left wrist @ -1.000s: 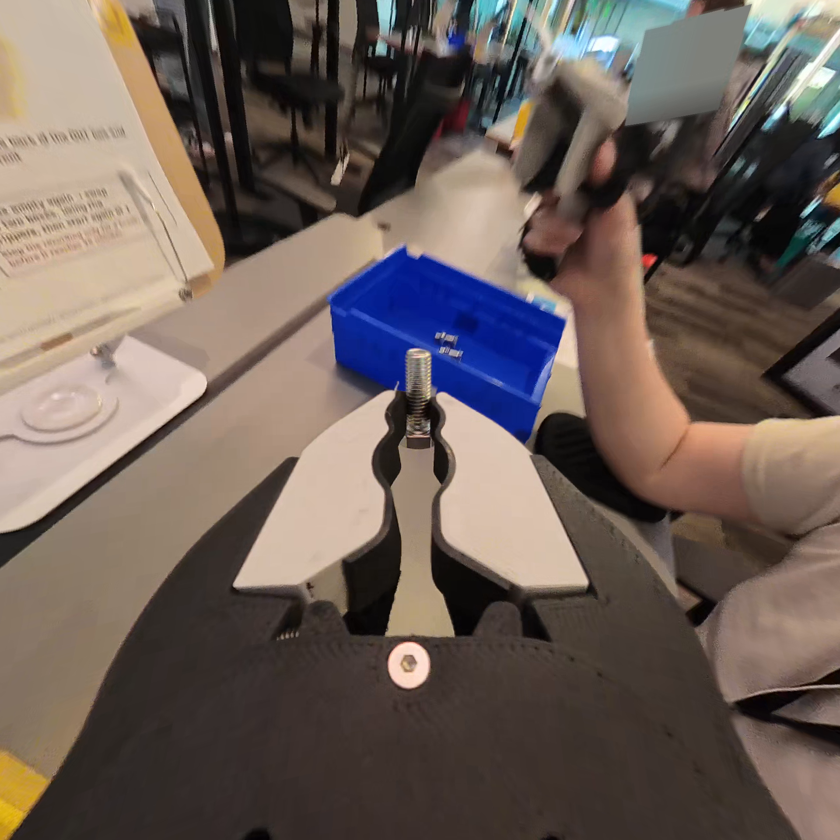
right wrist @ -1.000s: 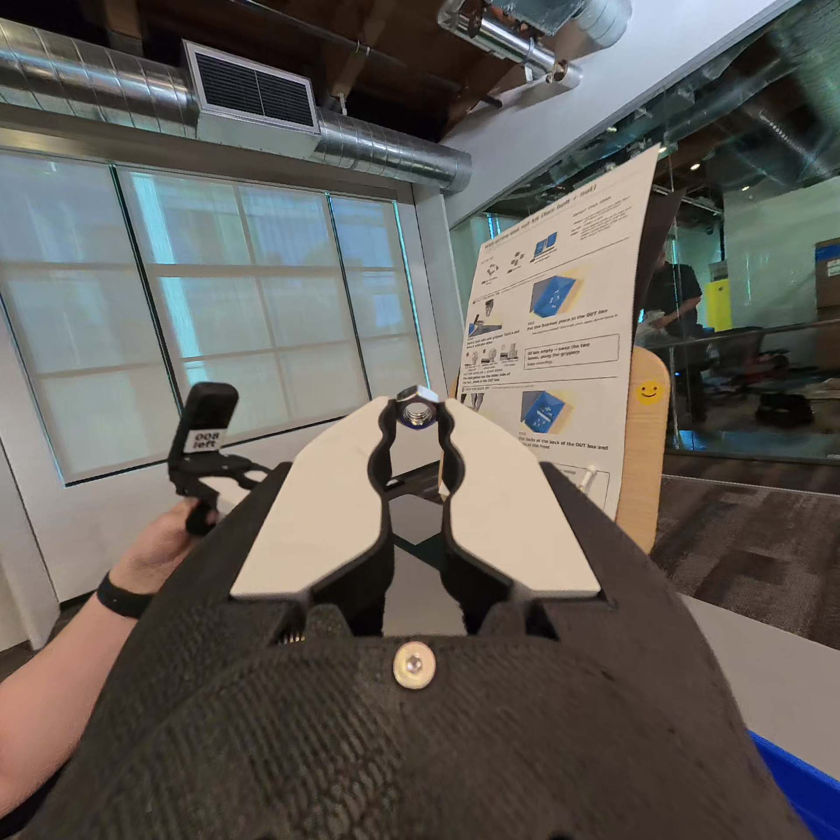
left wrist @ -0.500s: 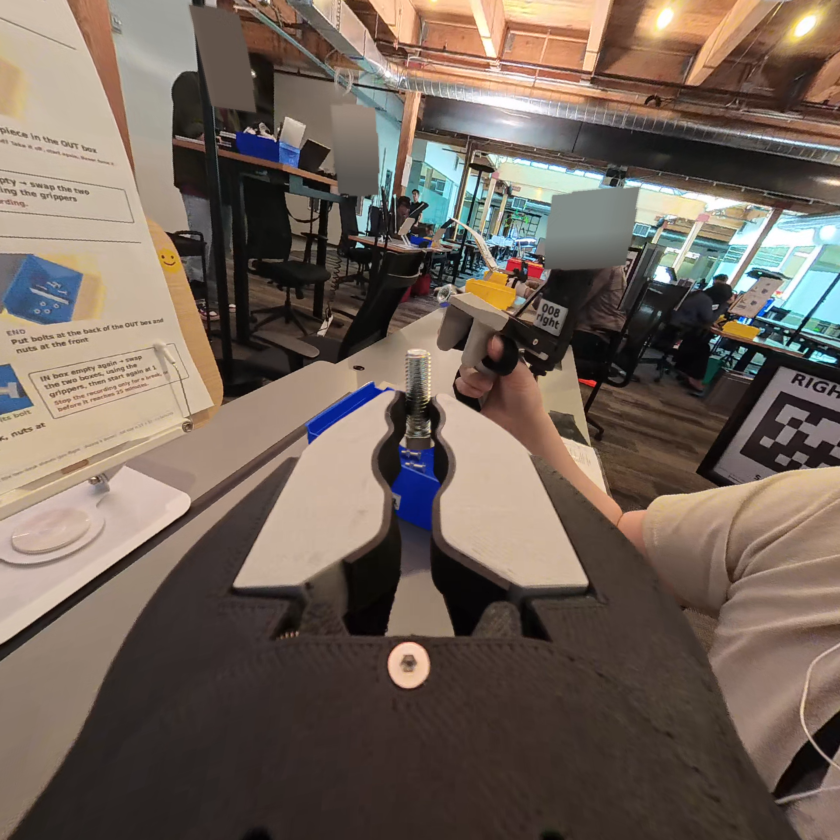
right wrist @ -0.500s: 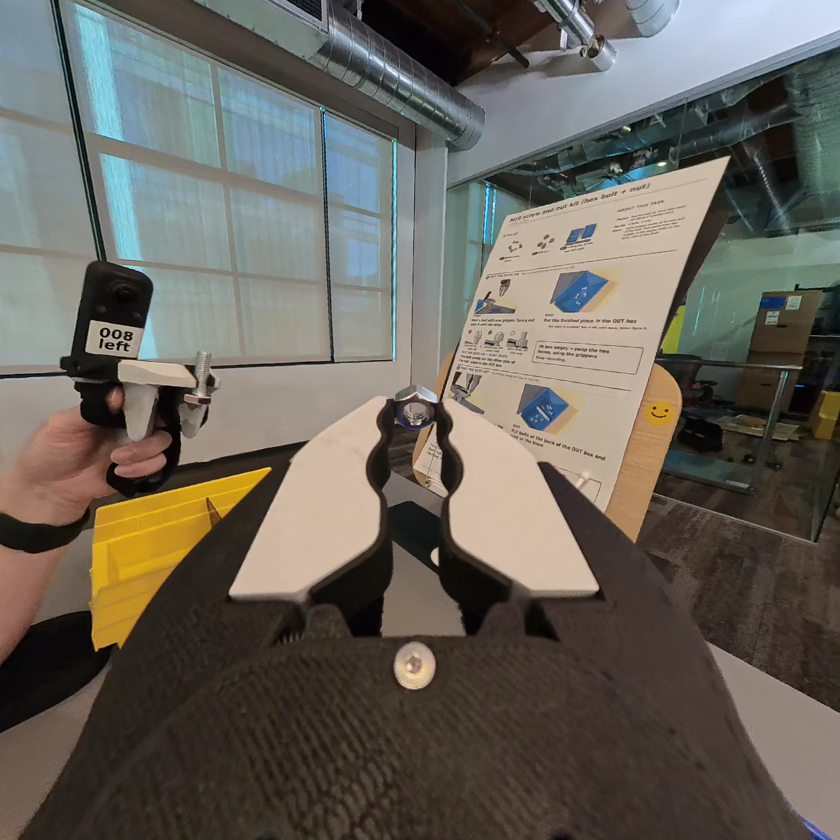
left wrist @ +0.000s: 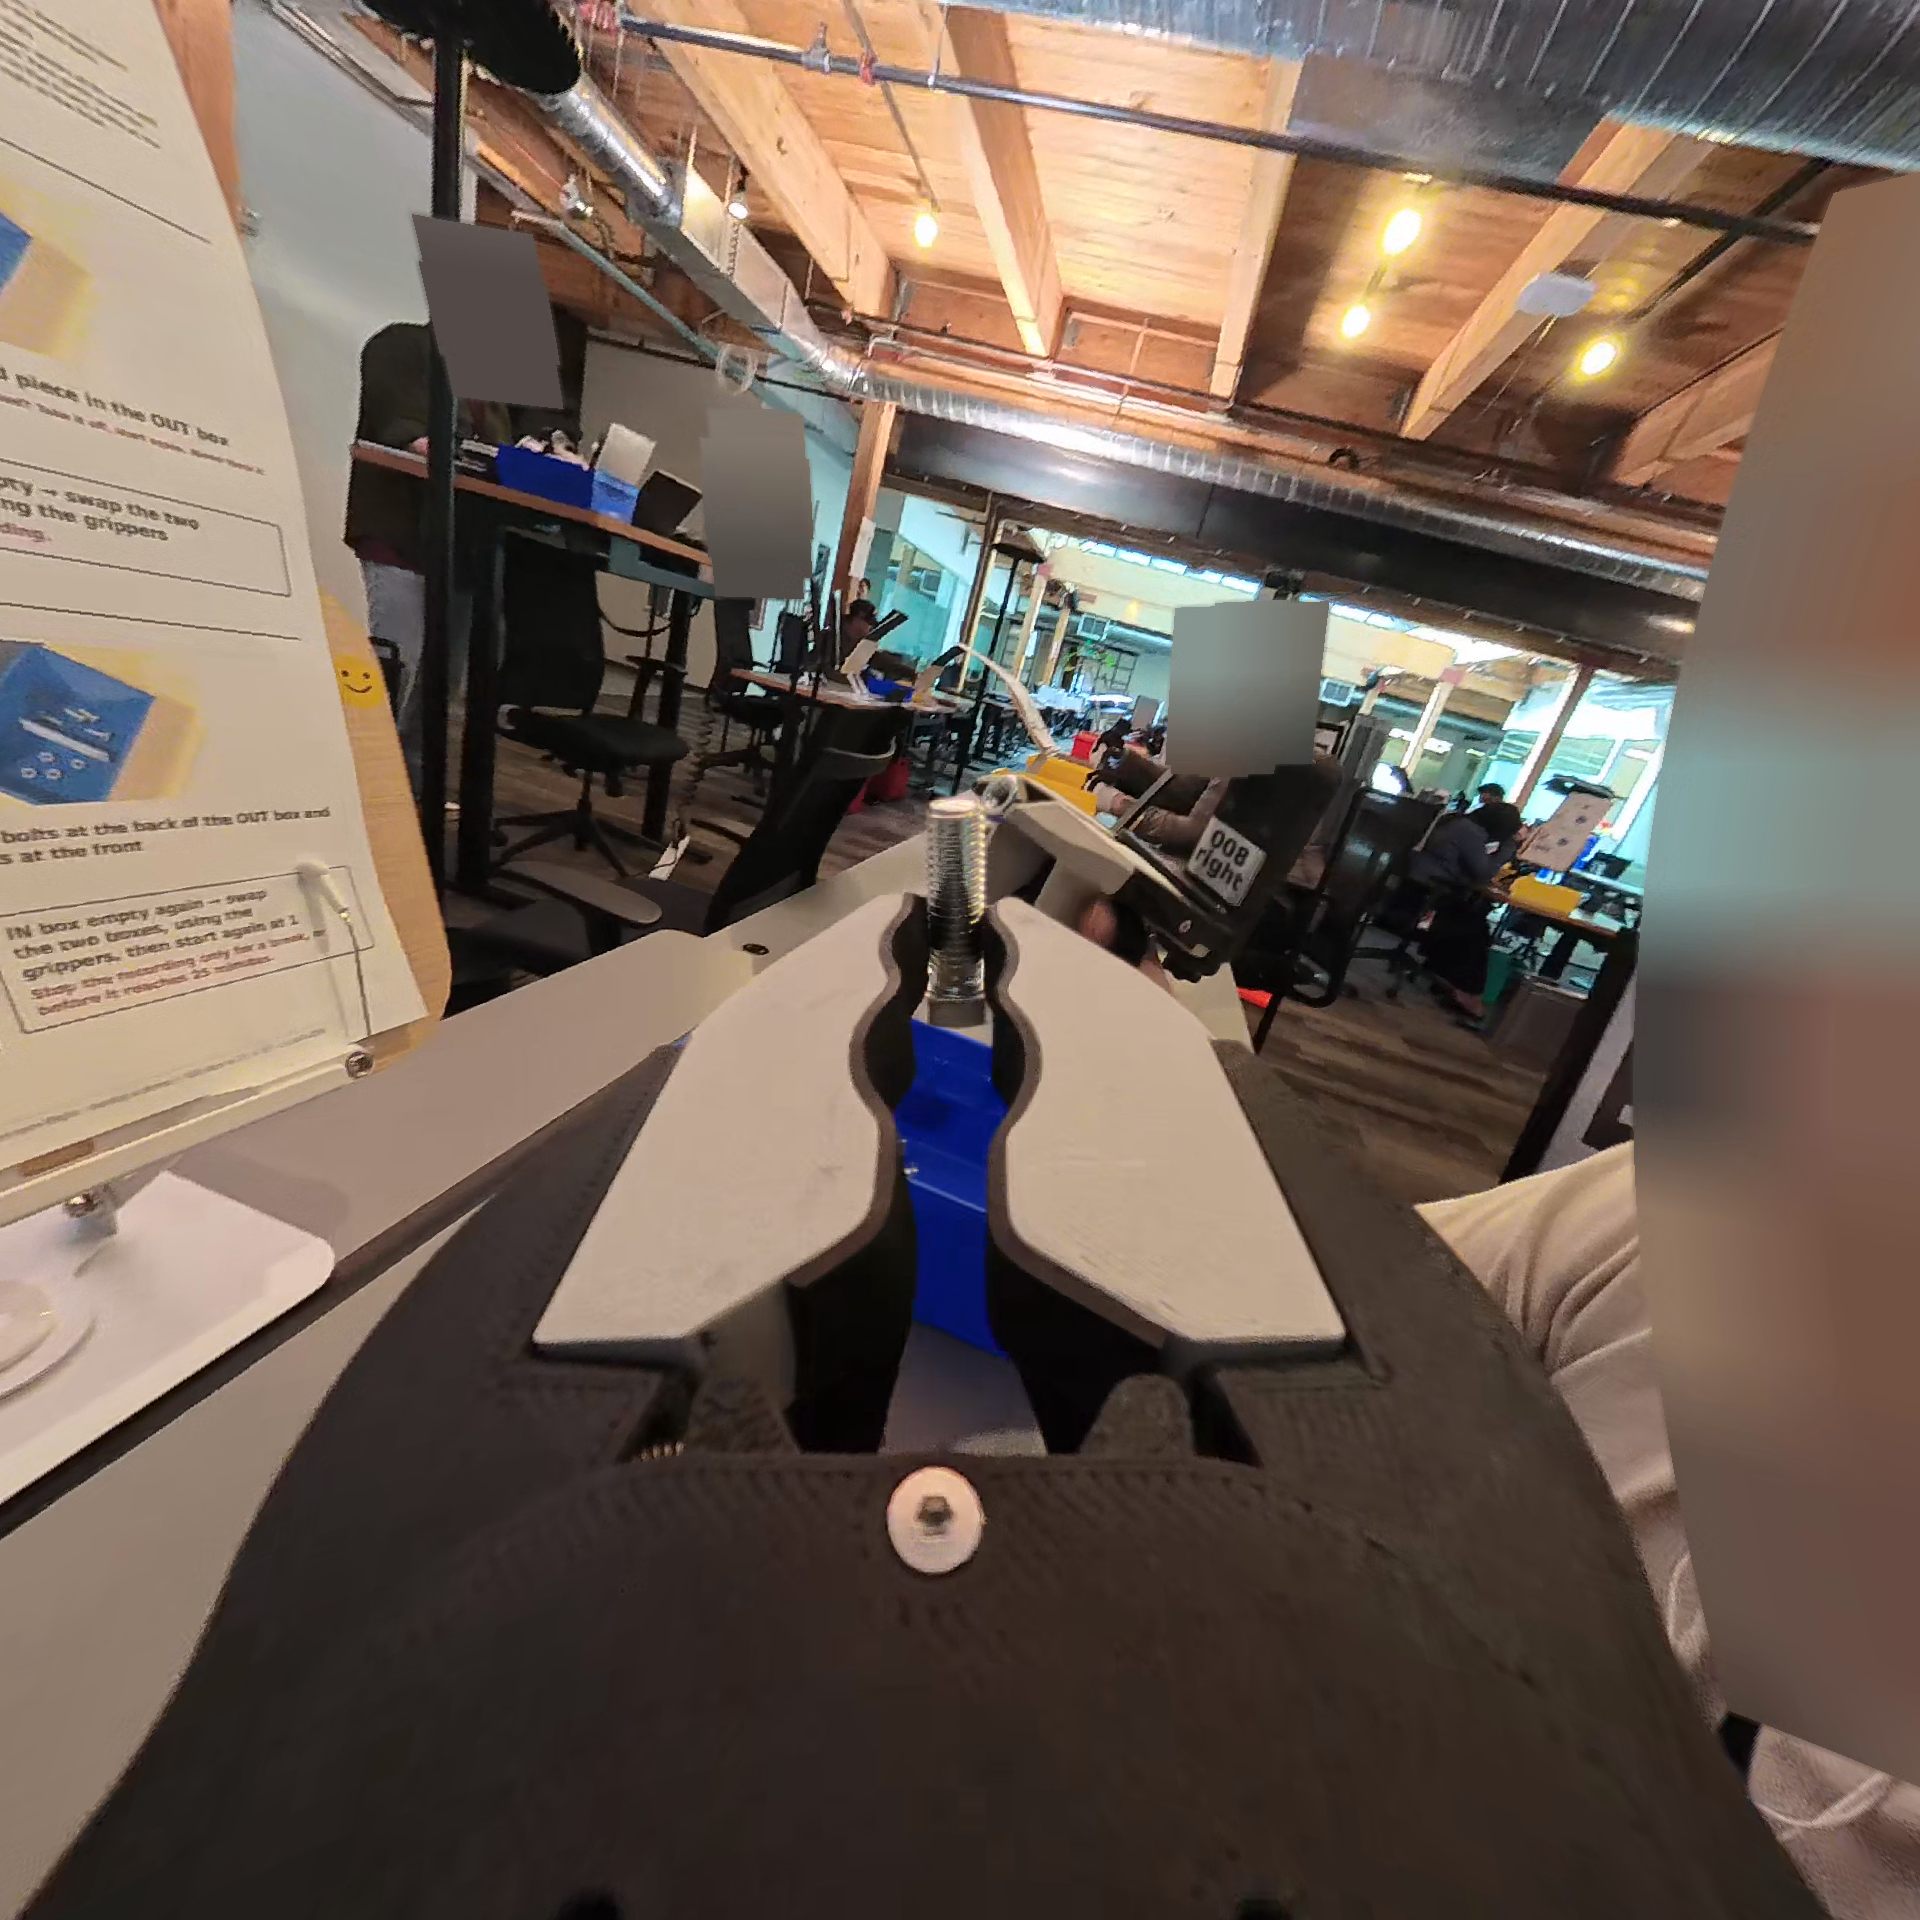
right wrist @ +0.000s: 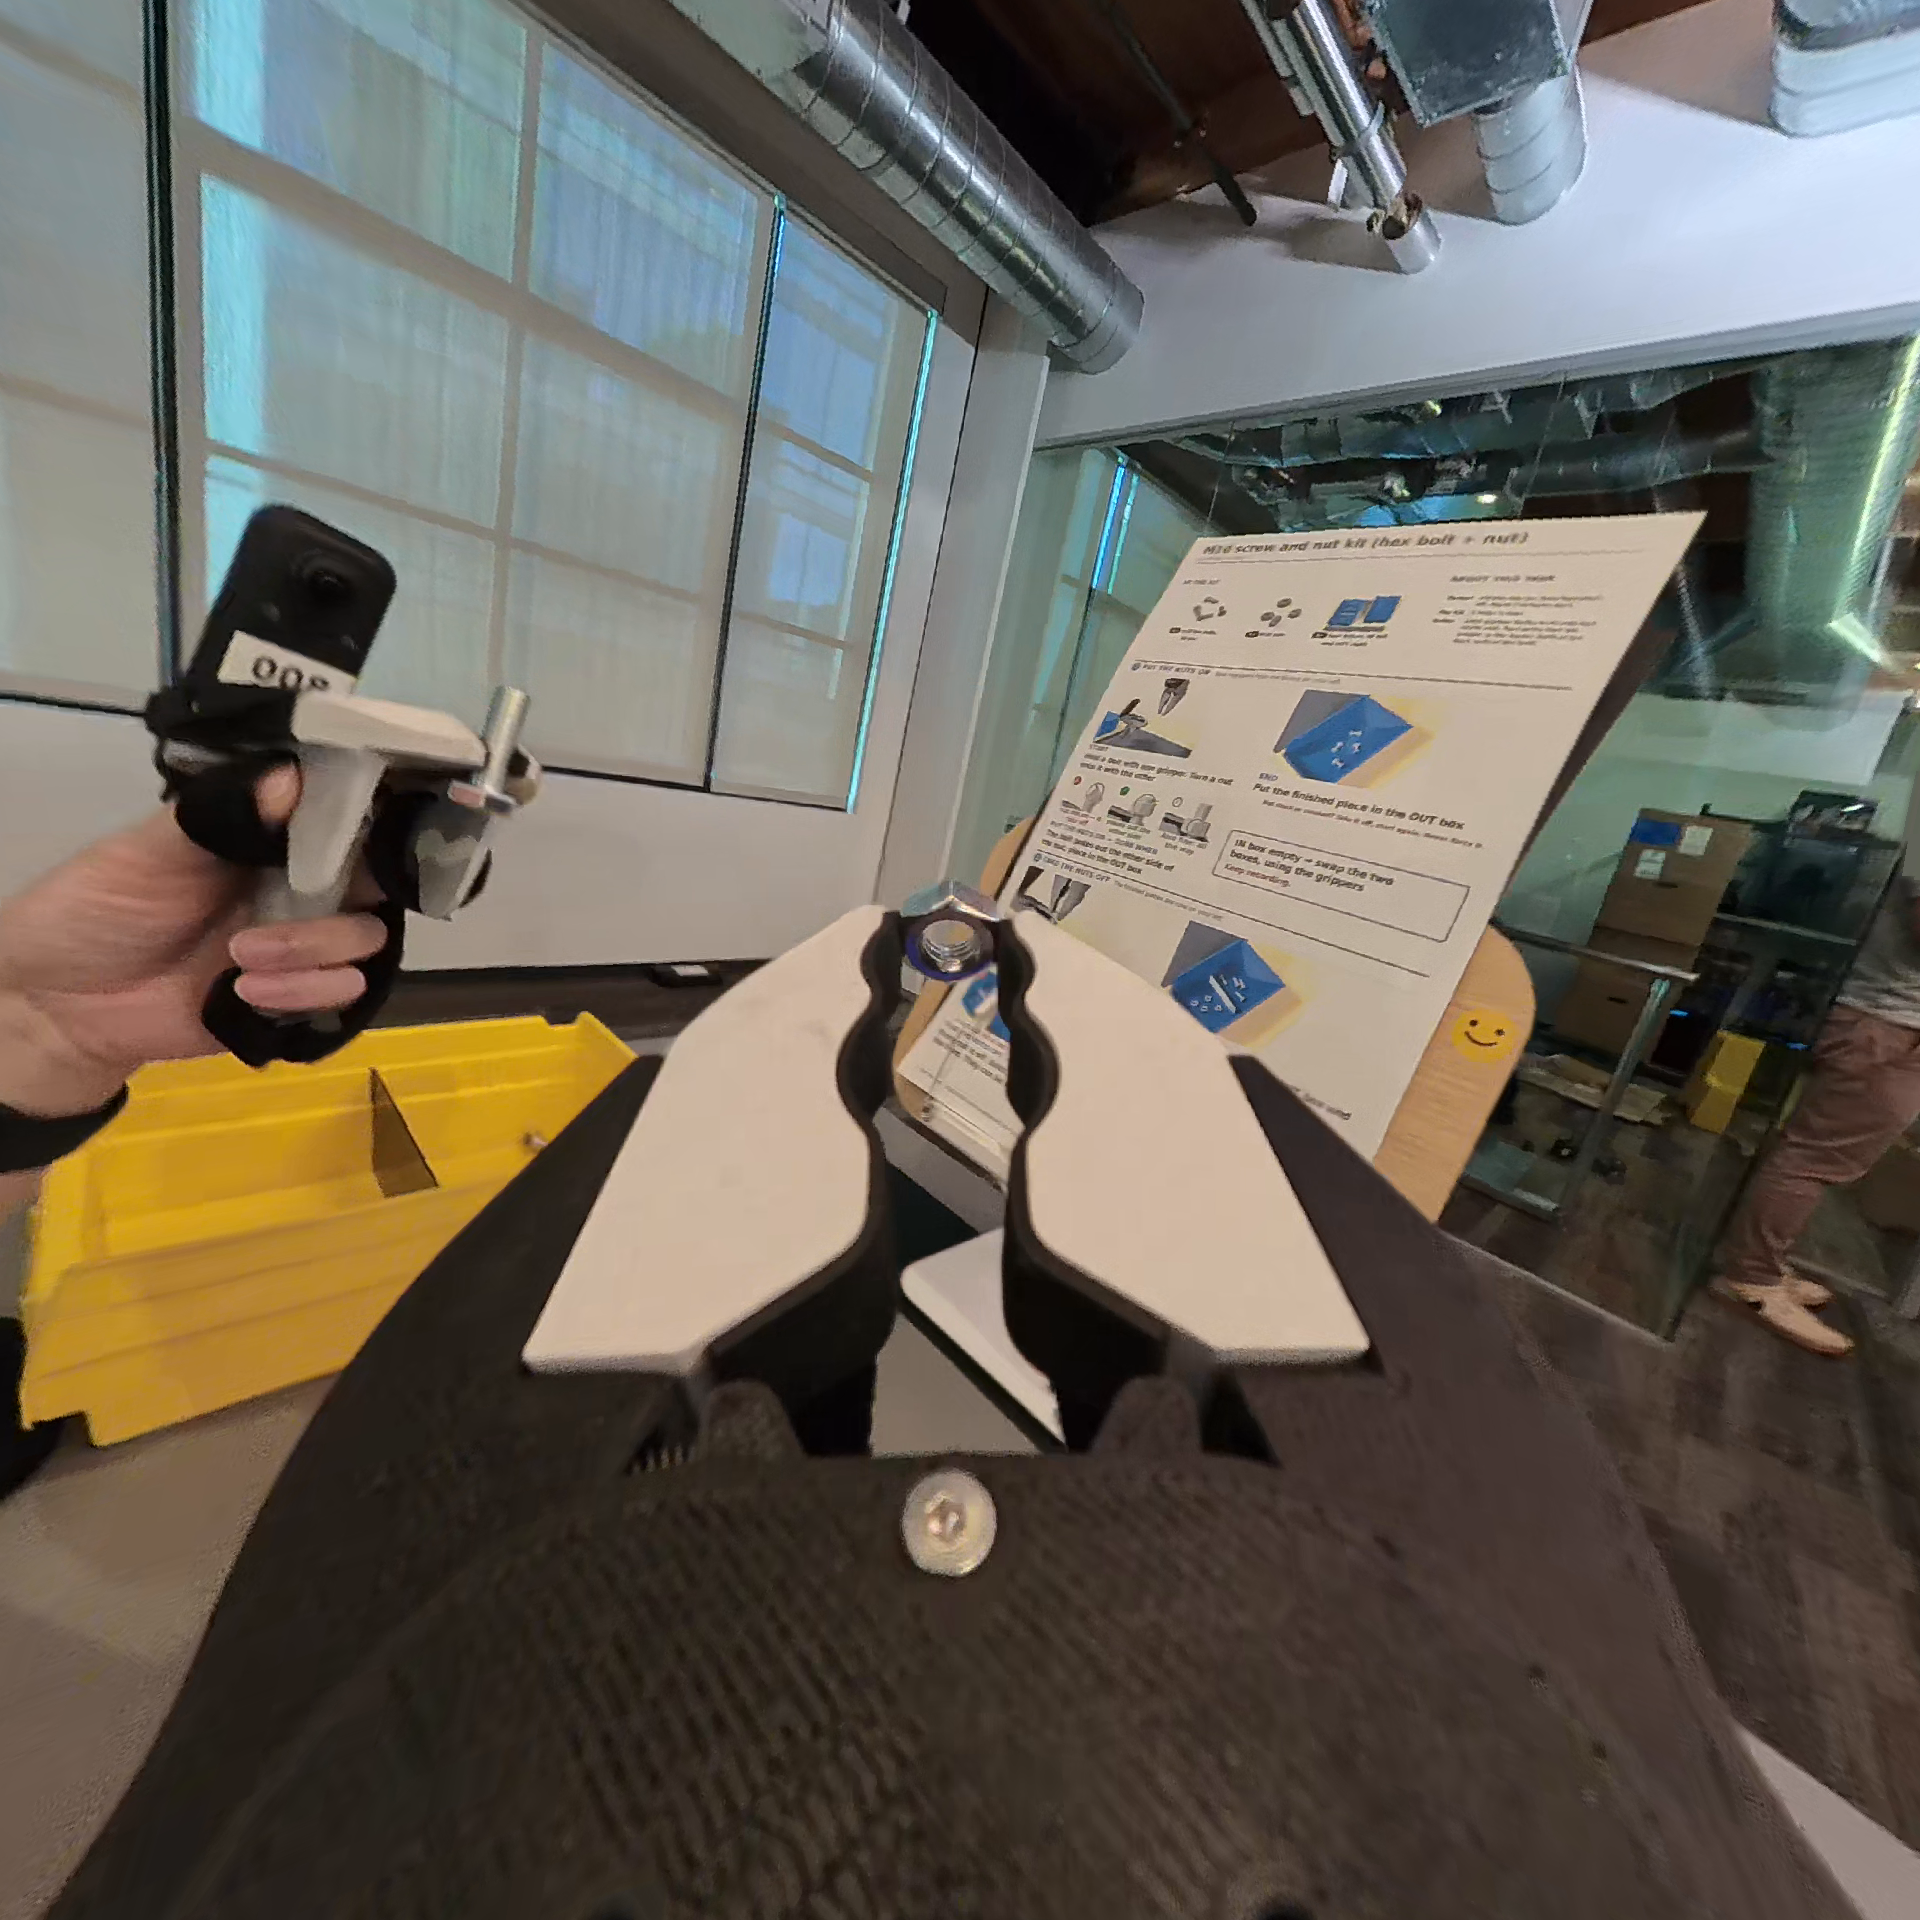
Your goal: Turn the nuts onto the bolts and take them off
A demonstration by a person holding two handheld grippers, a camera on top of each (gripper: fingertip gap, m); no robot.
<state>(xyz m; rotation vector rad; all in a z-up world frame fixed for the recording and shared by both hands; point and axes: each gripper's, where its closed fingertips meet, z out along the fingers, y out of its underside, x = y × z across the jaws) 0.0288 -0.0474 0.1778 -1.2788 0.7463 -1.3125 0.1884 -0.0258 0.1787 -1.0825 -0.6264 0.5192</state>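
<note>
My left gripper [left wrist: 954, 961] is shut on a silver bolt [left wrist: 956, 894] that stands upright, threaded end up, head low between the fingertips. My right gripper [right wrist: 948, 948] is shut on a silver hex nut [right wrist: 948, 940], its hole facing the camera. In the left wrist view the right gripper [left wrist: 1081, 842] shows just behind and right of the bolt's top, very close to it. In the right wrist view the left gripper [right wrist: 457, 769] shows at the left, held in a hand, with the bolt [right wrist: 502, 743] upright in it. Both are raised above the table.
A blue bin [left wrist: 951, 1164] sits on the grey table [left wrist: 582, 1018] below the left gripper. A yellow bin [right wrist: 249, 1184] is at the left in the right wrist view. An instruction sheet on a wooden stand [right wrist: 1340, 821] is behind; its white base [left wrist: 156, 1309] rests on the table. The grippers' ends are close to 15 cm from one another.
Both grippers have risen and moved toward each other. The right gripper with the nut now sits right by the bolt's top. The blue bin has dropped out of view beneath the left fingers.
</note>
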